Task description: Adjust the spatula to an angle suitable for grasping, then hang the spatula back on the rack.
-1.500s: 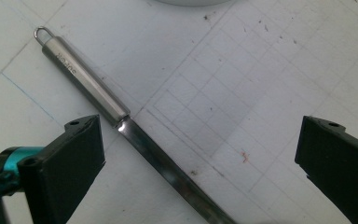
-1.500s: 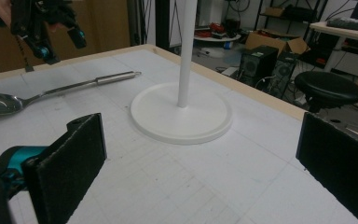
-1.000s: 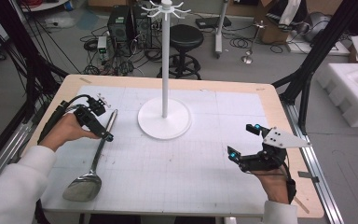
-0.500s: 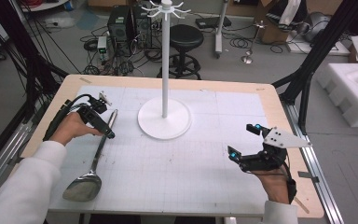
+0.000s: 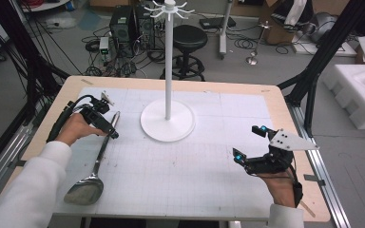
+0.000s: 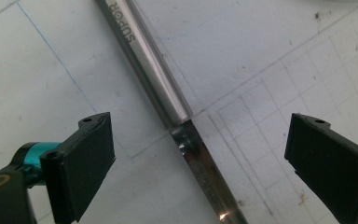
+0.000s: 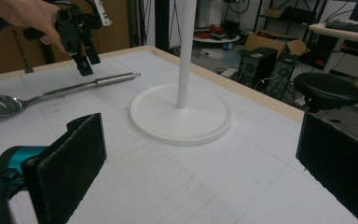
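High view: ladle [image 5: 96, 161] lies flat on the left side of the white mat [image 5: 204, 161], bowl toward the person, handle angled up toward the white stand [image 5: 167, 118]. Left gripper [image 5: 110, 132] sits over the handle, tips pointing down. Left gripper view: jaws wide apart, have just been closing slightly; handle [image 6: 168, 102] runs between them, pads not touching it. Right gripper [image 5: 249, 145] hovers over the mat's right side, well apart from the ladle, jaws spread, nothing between them.
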`<state>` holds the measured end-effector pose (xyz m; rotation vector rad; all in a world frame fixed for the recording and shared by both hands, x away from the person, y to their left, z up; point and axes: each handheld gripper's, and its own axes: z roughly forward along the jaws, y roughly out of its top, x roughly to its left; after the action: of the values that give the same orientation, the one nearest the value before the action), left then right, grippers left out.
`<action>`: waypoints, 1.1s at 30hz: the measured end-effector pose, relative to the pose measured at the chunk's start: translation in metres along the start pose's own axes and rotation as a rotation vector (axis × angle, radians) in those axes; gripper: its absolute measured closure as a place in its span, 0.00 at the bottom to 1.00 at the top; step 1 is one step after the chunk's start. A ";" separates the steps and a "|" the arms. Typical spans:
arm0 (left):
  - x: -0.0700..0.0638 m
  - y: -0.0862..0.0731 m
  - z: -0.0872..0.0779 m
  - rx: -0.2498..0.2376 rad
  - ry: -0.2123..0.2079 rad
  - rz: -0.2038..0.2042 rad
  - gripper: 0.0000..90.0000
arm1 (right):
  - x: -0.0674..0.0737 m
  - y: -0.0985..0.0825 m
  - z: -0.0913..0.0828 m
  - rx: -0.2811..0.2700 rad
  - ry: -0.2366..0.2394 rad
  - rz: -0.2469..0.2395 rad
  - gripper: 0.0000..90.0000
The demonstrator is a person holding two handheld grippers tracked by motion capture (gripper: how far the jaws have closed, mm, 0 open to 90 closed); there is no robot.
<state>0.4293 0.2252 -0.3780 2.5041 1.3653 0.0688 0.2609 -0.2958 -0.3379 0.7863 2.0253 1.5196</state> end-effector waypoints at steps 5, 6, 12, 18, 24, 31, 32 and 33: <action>0.008 0.003 0.003 -0.016 0.001 -0.045 0.10 | -0.002 0.001 -0.002 -0.003 -0.003 0.006 0.01; 0.009 0.004 0.004 -0.018 0.001 -0.046 0.10 | -0.003 0.001 -0.002 -0.006 -0.006 0.000 0.01; 0.010 0.005 0.006 -0.029 -0.002 -0.056 0.10 | -0.002 0.004 -0.002 -0.007 -0.008 -0.009 0.01; 0.013 0.005 0.003 -0.045 0.004 -0.063 0.10 | 0.000 0.004 0.005 0.004 0.006 -0.014 0.01; 0.016 0.005 0.006 -0.033 0.003 -0.076 0.10 | 0.003 0.003 0.009 0.021 0.013 -0.026 0.01; 0.016 0.008 0.012 -0.008 0.014 -0.099 0.13 | 0.002 0.004 0.008 0.017 0.012 -0.023 0.01; 0.016 0.009 0.012 -0.008 0.017 -0.107 0.13 | 0.002 0.004 0.008 0.017 0.012 -0.023 0.01; 0.016 0.009 0.013 -0.010 0.016 -0.113 0.14 | 0.002 0.004 0.008 0.016 0.013 -0.024 0.01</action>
<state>0.4480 0.2309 -0.3894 2.4187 1.5058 0.0722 0.2652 -0.2879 -0.3366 0.7575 2.0513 1.5001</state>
